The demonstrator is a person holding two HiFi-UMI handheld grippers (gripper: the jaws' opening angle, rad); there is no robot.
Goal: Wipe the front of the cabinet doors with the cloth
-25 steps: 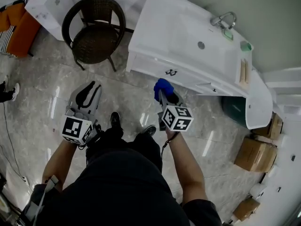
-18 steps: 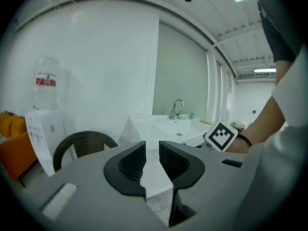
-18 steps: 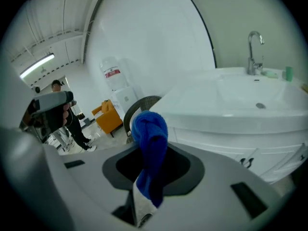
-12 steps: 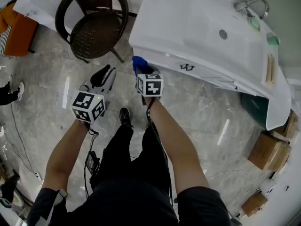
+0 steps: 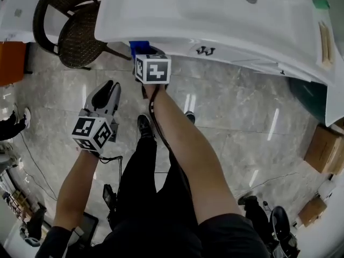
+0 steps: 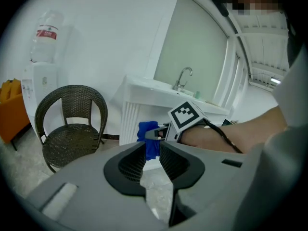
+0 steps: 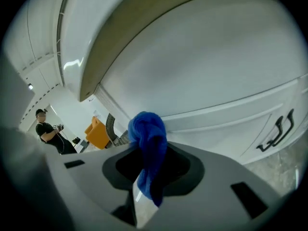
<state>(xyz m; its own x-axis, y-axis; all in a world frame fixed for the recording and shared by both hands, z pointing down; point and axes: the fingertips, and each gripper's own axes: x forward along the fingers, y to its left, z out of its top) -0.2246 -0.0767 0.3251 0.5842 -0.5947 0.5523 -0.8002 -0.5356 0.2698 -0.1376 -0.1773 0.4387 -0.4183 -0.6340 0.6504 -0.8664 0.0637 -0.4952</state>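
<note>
My right gripper was clamped on the blue cloth, which stuck out in a bunch past the jaw tips. I held it at the left end of the white cabinet front, just under the overhanging countertop. The cloth was very near the panel, but I could not tell whether it was actually touching. The black door handle lay off to the right of it, well apart.

My left gripper hung lower and nearer to me over the tiled floor, its jaws a little apart with nothing between them. It was pointed towards the cabinet, with the wicker chair further left.

I judged this to be the start of a wiping pass, with the cloth brought to one end of the doors. The next move called for pressing the cloth flat against the front and drawing it rightward, with care around the handle so the cloth would not snag.
</note>
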